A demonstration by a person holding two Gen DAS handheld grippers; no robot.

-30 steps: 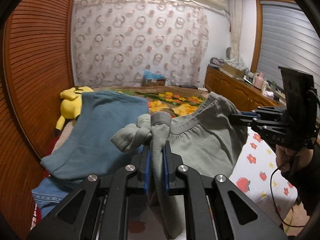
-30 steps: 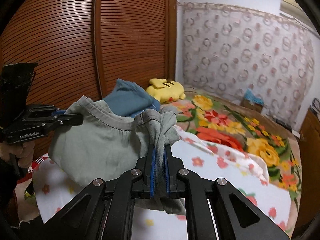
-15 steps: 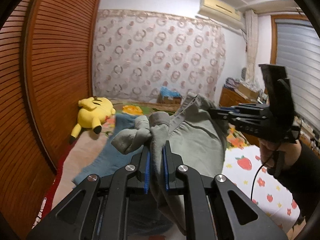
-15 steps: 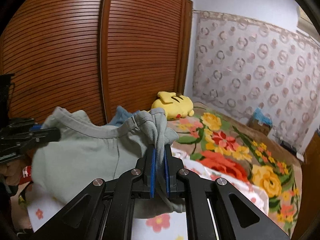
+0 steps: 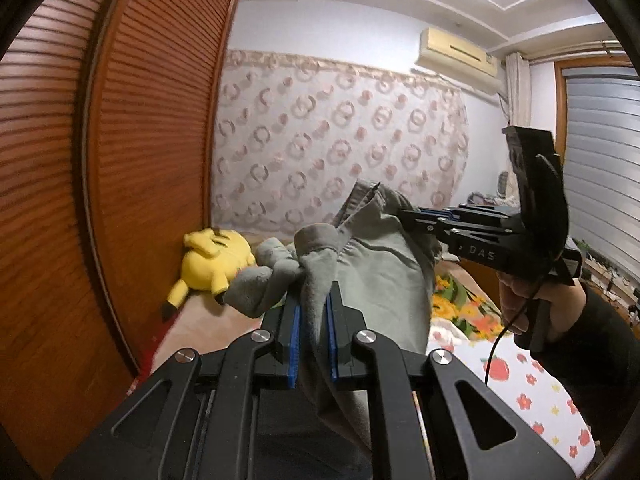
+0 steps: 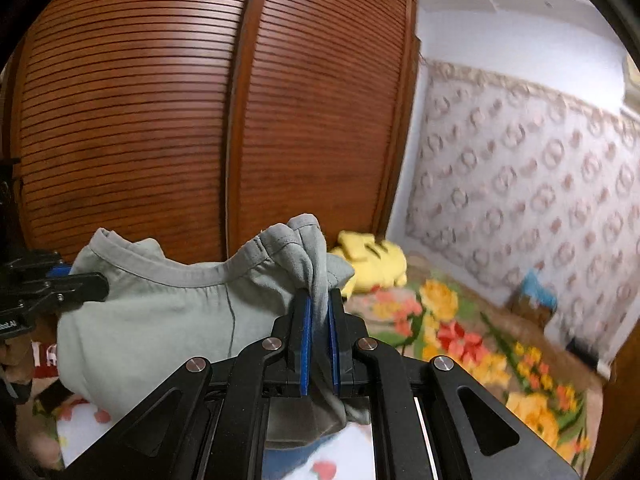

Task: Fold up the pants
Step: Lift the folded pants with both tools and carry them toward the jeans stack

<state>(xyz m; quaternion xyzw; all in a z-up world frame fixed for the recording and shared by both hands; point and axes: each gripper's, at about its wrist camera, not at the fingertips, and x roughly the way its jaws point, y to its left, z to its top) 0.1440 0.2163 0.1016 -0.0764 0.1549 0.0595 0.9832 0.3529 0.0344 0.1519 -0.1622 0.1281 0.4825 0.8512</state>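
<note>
Grey pants (image 5: 384, 280) hang in the air above the bed, held up by their elastic waistband (image 6: 192, 276). My left gripper (image 5: 313, 304) is shut on one bunched end of the waistband. In the left wrist view the right gripper (image 5: 408, 216) reaches in from the right, held by a hand (image 5: 520, 304), and grips the other end. The right wrist view shows my right gripper (image 6: 318, 300) shut on bunched grey cloth (image 6: 308, 248), with the left gripper (image 6: 100, 282) pinching the waistband at the far left. The legs of the pants drop below the frames, out of sight.
A yellow plush toy (image 5: 212, 264) lies at the head of the bed beside the slatted wooden wardrobe doors (image 6: 160, 120). A flowered blanket (image 6: 460, 336) and a white strawberry-print sheet (image 5: 532, 396) cover the bed. A patterned curtain (image 5: 340, 148) hangs behind.
Both grippers have risen with the pants, lifting them clear of the blue clothes on the bed, which have dropped out of view. Each view has swung toward the wardrobe and upper walls.
</note>
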